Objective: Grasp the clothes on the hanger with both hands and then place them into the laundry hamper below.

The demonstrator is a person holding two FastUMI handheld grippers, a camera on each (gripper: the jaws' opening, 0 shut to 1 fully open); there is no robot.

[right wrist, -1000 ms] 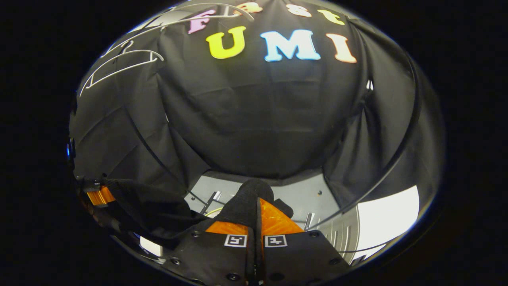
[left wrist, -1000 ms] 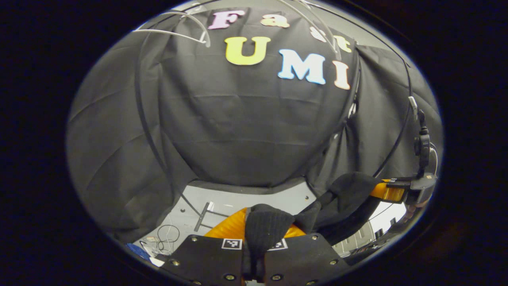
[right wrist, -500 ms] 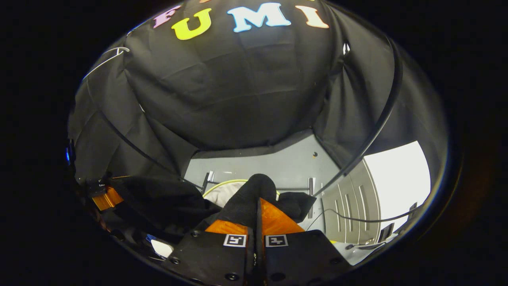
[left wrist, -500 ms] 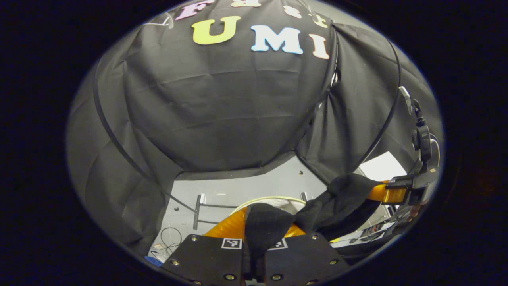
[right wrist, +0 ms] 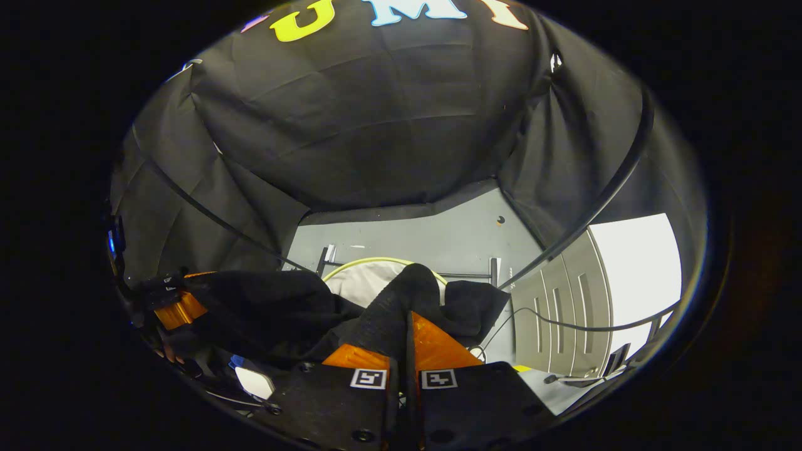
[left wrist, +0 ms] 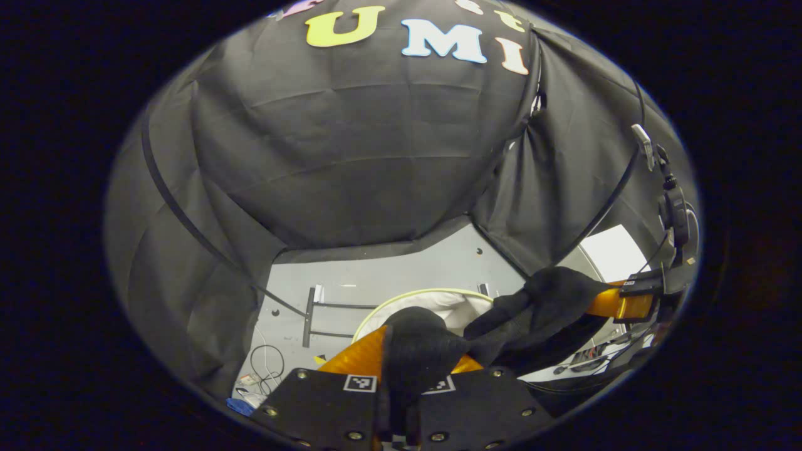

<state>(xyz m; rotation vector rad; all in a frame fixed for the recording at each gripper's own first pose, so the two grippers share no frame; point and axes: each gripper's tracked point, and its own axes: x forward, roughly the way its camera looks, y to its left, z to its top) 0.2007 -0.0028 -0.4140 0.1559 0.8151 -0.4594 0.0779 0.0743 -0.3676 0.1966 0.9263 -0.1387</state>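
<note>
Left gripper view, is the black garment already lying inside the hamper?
No, the garment hangs stretched between both claws above the hamper.

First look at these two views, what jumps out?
A dark garment stretched between the two grippers, bunched at the left gripper near the bottom of the left gripper view and pinched by the right gripper. Just beyond it on the grey floor sits the white laundry hamper.

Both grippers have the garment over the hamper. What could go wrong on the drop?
1. The black garment spans between the left gripper and right gripper; releasing one first may swing it past the hamper rim.
2. A loose fold hangs to the side and may drape over the rim.
3. Cloth bunched over the fingers could snag on opening.
</note>
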